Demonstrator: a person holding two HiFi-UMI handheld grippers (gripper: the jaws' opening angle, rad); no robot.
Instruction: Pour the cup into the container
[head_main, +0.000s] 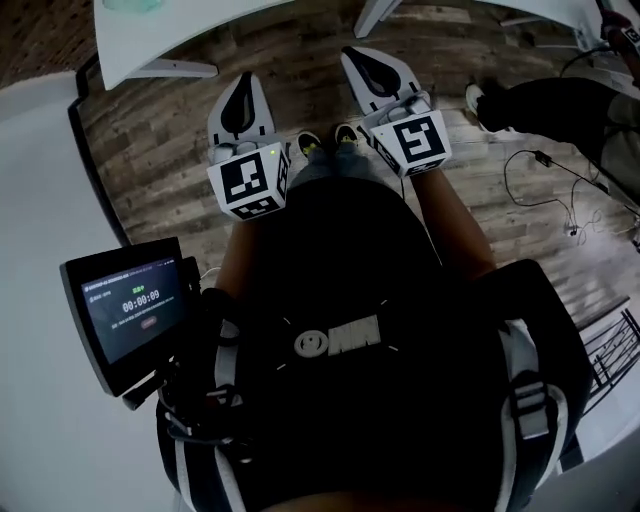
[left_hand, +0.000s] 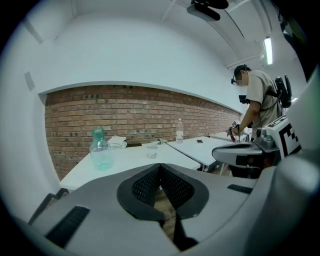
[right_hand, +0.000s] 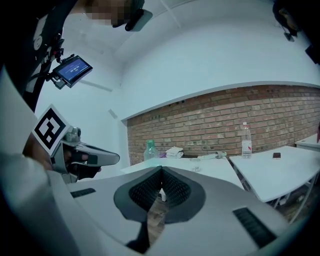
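The left gripper (left_hand: 160, 167) and right gripper (right_hand: 161, 172), jaws together on nothing (both well short of the far white table (left_hand: 131, 161)), could tip the small clear cup (left_hand: 152, 151) unless parted before reaching it.

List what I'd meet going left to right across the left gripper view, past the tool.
On the tables: green glass bottle → white cloth → small clear cup → plastic water bottle → person standing at the far right.

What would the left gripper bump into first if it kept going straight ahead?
The left gripper would probably meet the near edge of the white table, about where the small clear cup stands; depth is unclear.
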